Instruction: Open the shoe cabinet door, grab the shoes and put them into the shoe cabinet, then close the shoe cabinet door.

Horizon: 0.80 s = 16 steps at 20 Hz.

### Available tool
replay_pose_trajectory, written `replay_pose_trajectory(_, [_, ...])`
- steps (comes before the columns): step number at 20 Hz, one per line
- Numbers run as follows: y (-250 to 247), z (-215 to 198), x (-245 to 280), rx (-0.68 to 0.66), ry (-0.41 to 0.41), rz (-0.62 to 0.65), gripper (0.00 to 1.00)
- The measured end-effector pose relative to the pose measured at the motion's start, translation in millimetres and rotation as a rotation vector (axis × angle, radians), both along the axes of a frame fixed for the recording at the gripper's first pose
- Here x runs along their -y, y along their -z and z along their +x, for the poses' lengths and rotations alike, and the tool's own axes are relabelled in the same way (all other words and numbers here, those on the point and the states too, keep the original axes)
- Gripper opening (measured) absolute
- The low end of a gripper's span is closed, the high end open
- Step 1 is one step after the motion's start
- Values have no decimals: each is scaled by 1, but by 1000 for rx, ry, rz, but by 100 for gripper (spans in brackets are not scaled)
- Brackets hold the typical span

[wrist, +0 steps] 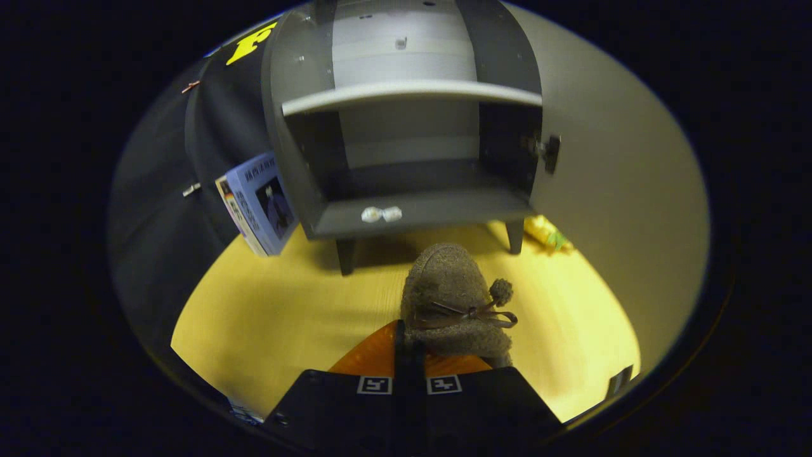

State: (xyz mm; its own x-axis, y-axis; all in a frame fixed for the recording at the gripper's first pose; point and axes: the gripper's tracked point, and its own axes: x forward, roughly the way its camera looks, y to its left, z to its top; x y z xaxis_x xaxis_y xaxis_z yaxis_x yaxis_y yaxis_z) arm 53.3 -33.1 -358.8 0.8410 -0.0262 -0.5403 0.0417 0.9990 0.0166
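Gripper [409, 352] clamped on heel rim of brown shoe [453, 298], fingers nearly together. Shoe just ahead of fingers, long axis pointing forward, toe toward open shoe cabinet [406, 212] beyond; door [609, 190] swung right.

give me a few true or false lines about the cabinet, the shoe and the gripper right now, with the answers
1. The shoe cabinet stands with its door open. True.
2. The gripper is shut on the shoe. True: the fingers are closed together with the shoe's rear edge pinched between them.
3. The shoe already lies on the cabinet's bottom shelf. False: it is held above the yellow floor, short of the cabinet.
4. A book leans beside the cabinet. True.
5. The cabinet's bottom shelf is packed with shoes. False: only a small pale object lies at its front edge.
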Motion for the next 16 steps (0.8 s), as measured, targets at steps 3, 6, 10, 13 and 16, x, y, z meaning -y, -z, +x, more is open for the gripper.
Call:
replay_pose_trajectory(3, [-72,26,3,107,3,-51,5])
replay_pose_trajectory(6, [-128,46,1,181,-5,-74,5])
replay_pose_trajectory(10, [-174,86,-3,223,-10,-48,5])
replay_pose_trajectory(13, [-200,125,4,244,-8,-50,5])
replay_pose_trajectory(16, [-223,172,16,274,-2,-56,5])
